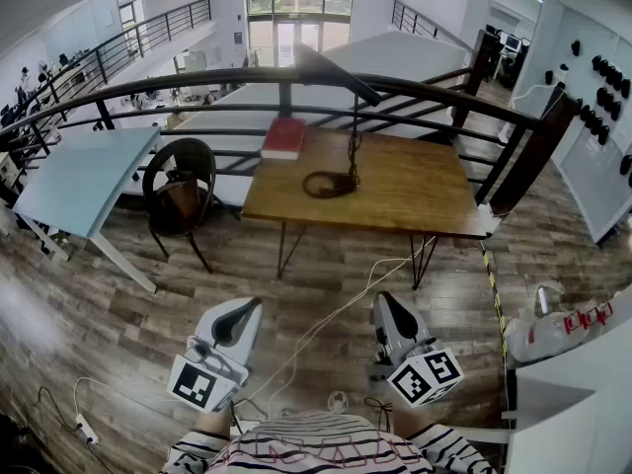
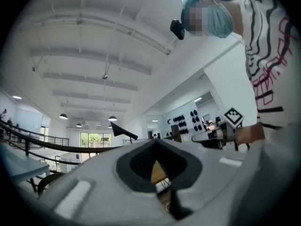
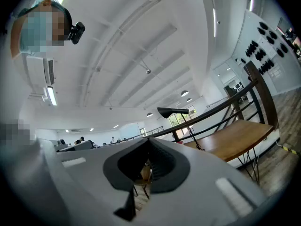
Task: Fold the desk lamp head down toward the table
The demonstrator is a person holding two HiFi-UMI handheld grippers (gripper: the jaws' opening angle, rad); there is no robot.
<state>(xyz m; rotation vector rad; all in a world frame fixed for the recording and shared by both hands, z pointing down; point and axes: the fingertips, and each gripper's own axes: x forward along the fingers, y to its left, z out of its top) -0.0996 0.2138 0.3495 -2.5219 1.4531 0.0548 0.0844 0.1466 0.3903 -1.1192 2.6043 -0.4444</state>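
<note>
The black desk lamp stands on the wooden table [image 1: 415, 191] across the floor from me. Its head [image 1: 336, 75] is raised on a thin stem [image 1: 354, 146] above a ring base [image 1: 329, 184]. My left gripper [image 1: 245, 309] and right gripper [image 1: 388, 301] are held low near my body, well short of the table, both shut and empty. In the left gripper view the lamp head [image 2: 123, 131] shows far beyond the shut left gripper [image 2: 156, 141]. The lamp head [image 3: 173, 112] and the table [image 3: 233, 138] also lie far past the shut right gripper [image 3: 149, 140].
A red book [image 1: 284, 138] lies on the table's far left corner. A dark chair [image 1: 180, 196] and a pale blue table [image 1: 84, 181] stand to the left. A black railing [image 1: 197, 82] runs behind the table. Cables [image 1: 336, 314] trail across the wood floor.
</note>
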